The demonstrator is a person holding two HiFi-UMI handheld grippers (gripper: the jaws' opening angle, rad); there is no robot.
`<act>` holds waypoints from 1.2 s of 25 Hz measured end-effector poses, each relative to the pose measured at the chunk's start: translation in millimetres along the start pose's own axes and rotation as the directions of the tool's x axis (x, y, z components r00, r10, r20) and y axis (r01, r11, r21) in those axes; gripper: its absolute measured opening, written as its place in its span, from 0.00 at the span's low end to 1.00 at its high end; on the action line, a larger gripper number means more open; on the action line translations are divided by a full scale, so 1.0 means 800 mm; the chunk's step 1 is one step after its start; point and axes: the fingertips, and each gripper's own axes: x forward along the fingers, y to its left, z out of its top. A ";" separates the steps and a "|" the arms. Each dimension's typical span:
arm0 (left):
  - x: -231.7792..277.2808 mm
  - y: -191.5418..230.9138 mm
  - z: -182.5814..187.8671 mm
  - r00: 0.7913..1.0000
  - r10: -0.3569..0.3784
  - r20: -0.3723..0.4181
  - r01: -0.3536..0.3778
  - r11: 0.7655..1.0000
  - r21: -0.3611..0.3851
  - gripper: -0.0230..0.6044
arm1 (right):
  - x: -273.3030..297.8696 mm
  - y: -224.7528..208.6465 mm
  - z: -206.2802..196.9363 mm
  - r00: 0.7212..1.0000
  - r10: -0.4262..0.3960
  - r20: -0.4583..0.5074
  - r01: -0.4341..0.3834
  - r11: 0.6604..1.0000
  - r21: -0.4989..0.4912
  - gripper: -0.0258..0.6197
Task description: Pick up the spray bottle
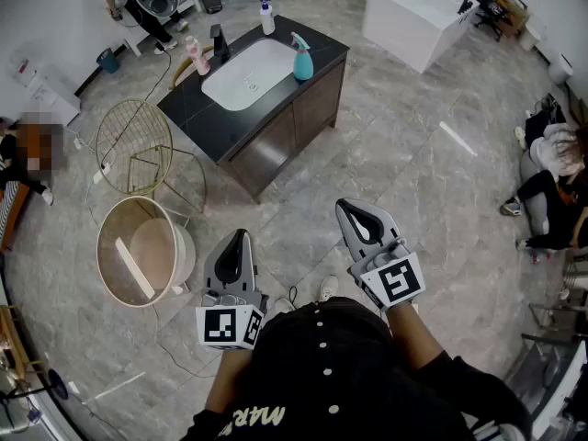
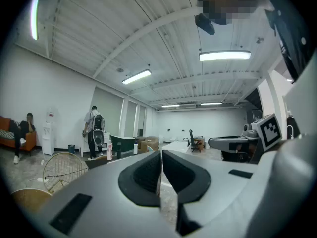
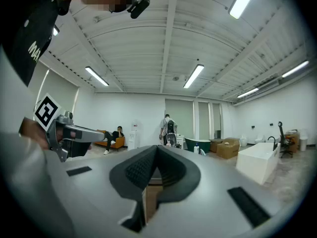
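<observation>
Both grippers are closed on nothing, well apart from the vanity that carries the spray bottle.

Glossy grey tile floor point(image 1: 404, 154) with marble veining spreads across the room. On it stands a boxy dark-wood vanity point(image 1: 285, 122) with a matte black top and a smooth white oval sink point(image 1: 241, 85), and farther off a blocky white bathtub point(image 1: 409, 16). Beside the vanity are a pale round drum-shaped basket point(image 1: 142, 251) and a gold wire basket point(image 1: 133, 136). The teal spray bottle point(image 1: 302, 61), bell-bodied with a trigger head, stands upright on the counter just beside the sink's rim. The left gripper point(image 1: 242, 234) and right gripper point(image 1: 347, 209) are smooth grey shells with ribbed black pads, each with its jaws pressed together.
</observation>
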 end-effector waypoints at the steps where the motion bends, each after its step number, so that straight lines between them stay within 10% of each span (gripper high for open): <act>1: 0.000 -0.001 -0.002 1.000 -0.002 -0.004 0.002 1.000 0.003 0.07 | 0.000 0.000 -0.001 1.000 0.001 -0.002 -0.001 1.000 0.000 0.03; 30: 0.123 -0.056 -0.022 0.999 0.040 -0.010 -0.040 0.999 0.009 0.07 | 0.013 -0.154 -0.041 0.999 -0.030 -0.017 0.031 0.999 0.012 0.03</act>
